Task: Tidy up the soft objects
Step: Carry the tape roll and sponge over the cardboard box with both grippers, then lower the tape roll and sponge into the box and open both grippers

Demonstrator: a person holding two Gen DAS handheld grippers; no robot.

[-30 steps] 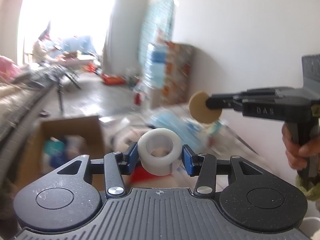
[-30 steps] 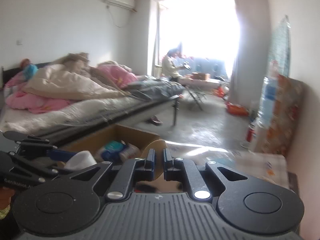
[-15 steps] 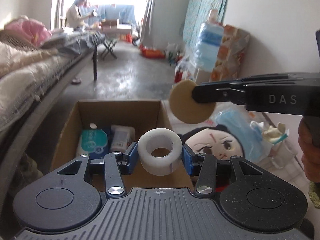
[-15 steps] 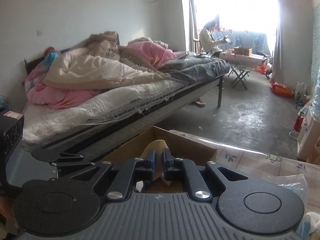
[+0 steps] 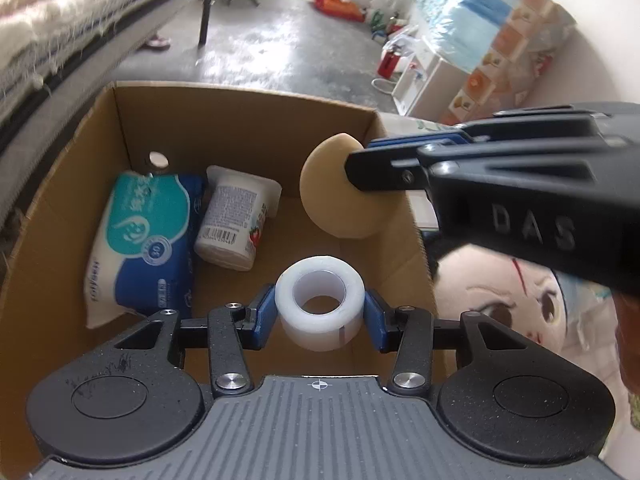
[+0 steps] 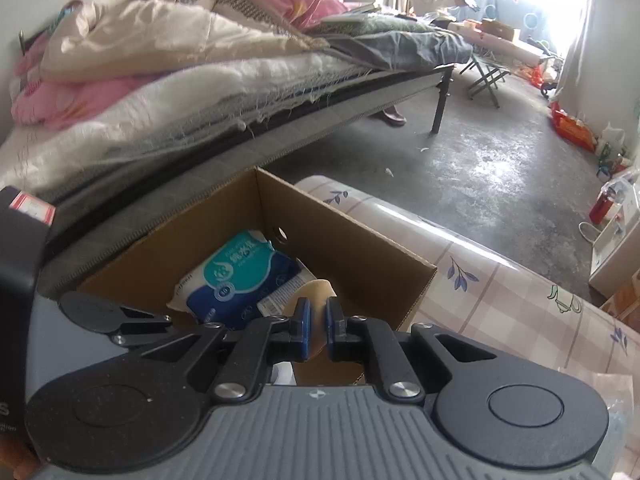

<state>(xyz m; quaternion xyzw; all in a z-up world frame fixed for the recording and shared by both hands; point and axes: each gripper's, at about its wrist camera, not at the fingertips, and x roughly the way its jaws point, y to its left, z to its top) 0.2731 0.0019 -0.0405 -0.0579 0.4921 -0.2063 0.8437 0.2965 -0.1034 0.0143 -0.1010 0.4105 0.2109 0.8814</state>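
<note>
The left gripper (image 5: 320,314) is above the open cardboard box (image 5: 248,120), and its jaws are clenched on a white tape roll (image 5: 320,306); the blue pads press on both sides of the roll, whose hole faces the camera. The right gripper (image 5: 352,168) comes in from the right side of the left wrist view, and its jaws are closed tight on a flat round tan sponge (image 5: 332,196) (they pinch it at its edge, so most of the disc sticks out in front). This sponge hangs over the right part of the box, near its right wall.

Inside the box lie a blue and white tissue pack (image 5: 140,240) and a white yogurt cup (image 5: 234,224) on its side, touching each other. Outside the box, just beside its right wall, a plush doll (image 5: 500,292) with a painted face lies on the surface (image 6: 500,288), which has a checked cloth with leaf prints. Behind the box stands a bed (image 6: 180,92) with piled blankets.
</note>
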